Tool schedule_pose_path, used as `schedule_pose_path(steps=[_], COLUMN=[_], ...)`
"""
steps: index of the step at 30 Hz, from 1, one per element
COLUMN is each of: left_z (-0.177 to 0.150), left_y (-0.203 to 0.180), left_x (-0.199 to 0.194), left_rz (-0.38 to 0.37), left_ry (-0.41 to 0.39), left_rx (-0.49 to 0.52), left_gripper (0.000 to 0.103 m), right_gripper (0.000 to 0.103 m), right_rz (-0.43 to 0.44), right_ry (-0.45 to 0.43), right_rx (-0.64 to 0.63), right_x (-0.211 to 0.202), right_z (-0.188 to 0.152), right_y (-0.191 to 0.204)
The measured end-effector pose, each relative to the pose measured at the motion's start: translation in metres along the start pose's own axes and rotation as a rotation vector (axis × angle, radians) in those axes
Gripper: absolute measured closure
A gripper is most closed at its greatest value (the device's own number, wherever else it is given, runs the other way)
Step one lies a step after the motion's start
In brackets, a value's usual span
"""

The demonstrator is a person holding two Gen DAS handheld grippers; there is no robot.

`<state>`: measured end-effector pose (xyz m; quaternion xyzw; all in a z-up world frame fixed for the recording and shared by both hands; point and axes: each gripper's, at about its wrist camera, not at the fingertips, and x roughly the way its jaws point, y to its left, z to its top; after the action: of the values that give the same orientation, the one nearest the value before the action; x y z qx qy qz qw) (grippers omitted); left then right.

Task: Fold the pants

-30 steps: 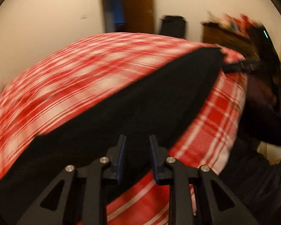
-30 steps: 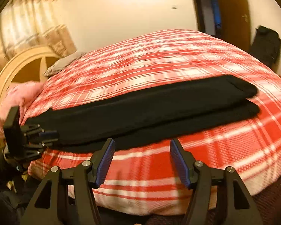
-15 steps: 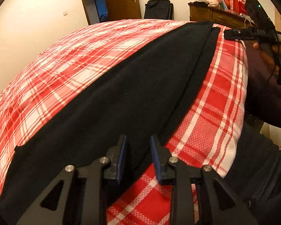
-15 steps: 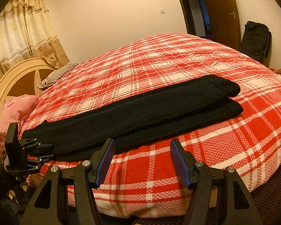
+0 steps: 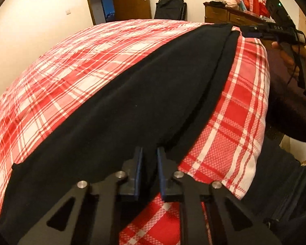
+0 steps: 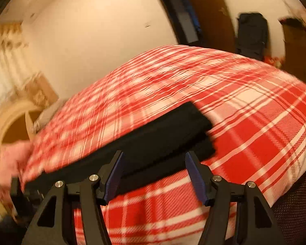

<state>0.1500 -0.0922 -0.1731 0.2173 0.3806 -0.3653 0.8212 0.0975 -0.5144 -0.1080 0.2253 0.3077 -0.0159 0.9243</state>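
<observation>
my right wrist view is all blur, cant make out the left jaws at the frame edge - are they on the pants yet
observer: The left wrist view is sharp. The left gripper has its jaws closing on the near edge of the pants, with black fabric between them.
operator: and where does my right one sit from there
observer: The right gripper is level with the pants' far corner, over the edge of the plaid bedspread. I cannot tell whether it touches the cloth.

Black pants (image 5: 144, 102) lie folded lengthwise (one leg stacked on the other) in a long strip along the bed's (image 5: 75, 61) near edge.
</observation>
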Motion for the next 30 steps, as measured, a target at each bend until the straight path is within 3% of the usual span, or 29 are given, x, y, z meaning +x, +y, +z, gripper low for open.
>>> schedule_pose_path(steps=[8, 10, 13, 23, 26, 30], left_z=[0.002, 0.003, 0.003, 0.005, 0.004, 0.008], left_y=[0.001, 0.003, 0.007, 0.016, 0.012, 0.017], left_x=[0.001, 0.0, 0.0, -0.004, -0.004, -0.018], left_rz=[0.006, 0.001, -0.003, 0.002, 0.006, 0.025], left_ry=[0.007, 0.003, 0.001, -0.012, -0.02, -0.066], left_rx=[-0.021, -0.033, -0.044, -0.095, -0.067, -0.06], left_gripper=[0.091, 0.091, 0.091, 0.086, 0.095, 0.098], right_gripper=[0.042, 0.071, 0.086, 0.097, 0.097, 0.097], right_rz=[-0.017, -0.046, -0.072, -0.09, -0.076, -0.034], right_ry=[0.02, 0.039, 0.051, 0.05, 0.04, 0.014], right_rx=[0.117, 0.12, 0.127, 0.058, 0.038, 0.014], right_x=[0.028, 0.039, 0.05, 0.048, 0.04, 0.02], right_z=[0.034, 0.037, 0.039, 0.045, 0.051, 0.057], right_y=[-0.031, -0.035, -0.039, -0.027, -0.019, -0.007])
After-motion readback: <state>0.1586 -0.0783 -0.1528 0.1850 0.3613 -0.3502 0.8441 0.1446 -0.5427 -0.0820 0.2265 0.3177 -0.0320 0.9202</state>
